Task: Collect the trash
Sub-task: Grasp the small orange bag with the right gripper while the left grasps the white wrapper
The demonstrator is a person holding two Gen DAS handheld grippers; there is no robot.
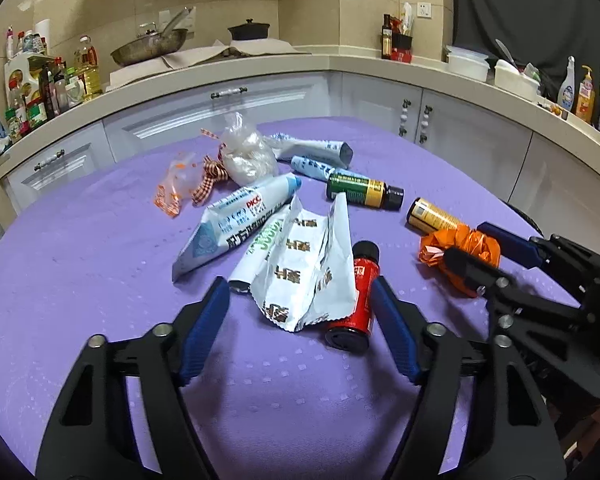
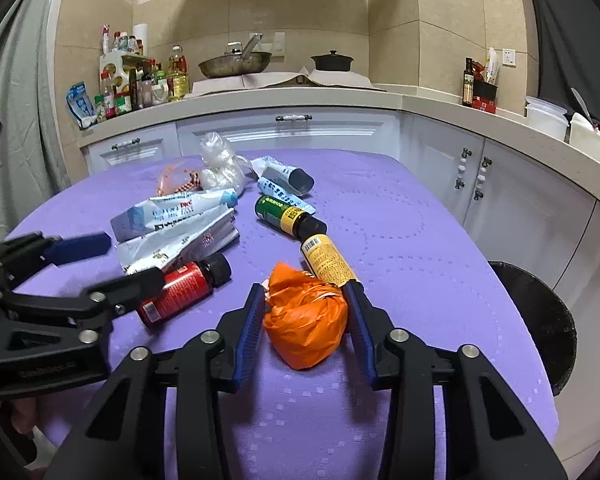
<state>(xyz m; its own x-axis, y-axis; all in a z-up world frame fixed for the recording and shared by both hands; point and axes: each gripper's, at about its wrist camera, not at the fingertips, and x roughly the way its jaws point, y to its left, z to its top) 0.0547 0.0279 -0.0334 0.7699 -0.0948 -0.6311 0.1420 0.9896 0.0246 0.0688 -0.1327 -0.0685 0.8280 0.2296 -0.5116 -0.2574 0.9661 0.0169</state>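
We have the right gripper (image 2: 306,322) with its jaws around the crumpled orange wrapper (image 2: 306,320) on the near right of the bench (image 2: 420,240), pads touching or nearly touching its sides; whether they are truly pinching it we cannot tell. The left gripper (image 1: 300,320) has its jaws spread wide around the white foil packet (image 1: 300,268) and the red bottle (image 1: 354,296), clamping neither.

Our worry: the orange wad is soft and could squirt out as we lift. The yellow bottle (image 2: 326,258) lies touching the far jaw and may roll if nudged. On the left, closing could catch packet and bottle together, and the round bottle may slip free.

The black bin (image 2: 540,316) sits low at the right beyond the bench edge. More litter lies farther off: a green bottle (image 1: 360,190) and a clear plastic bag (image 1: 246,152).
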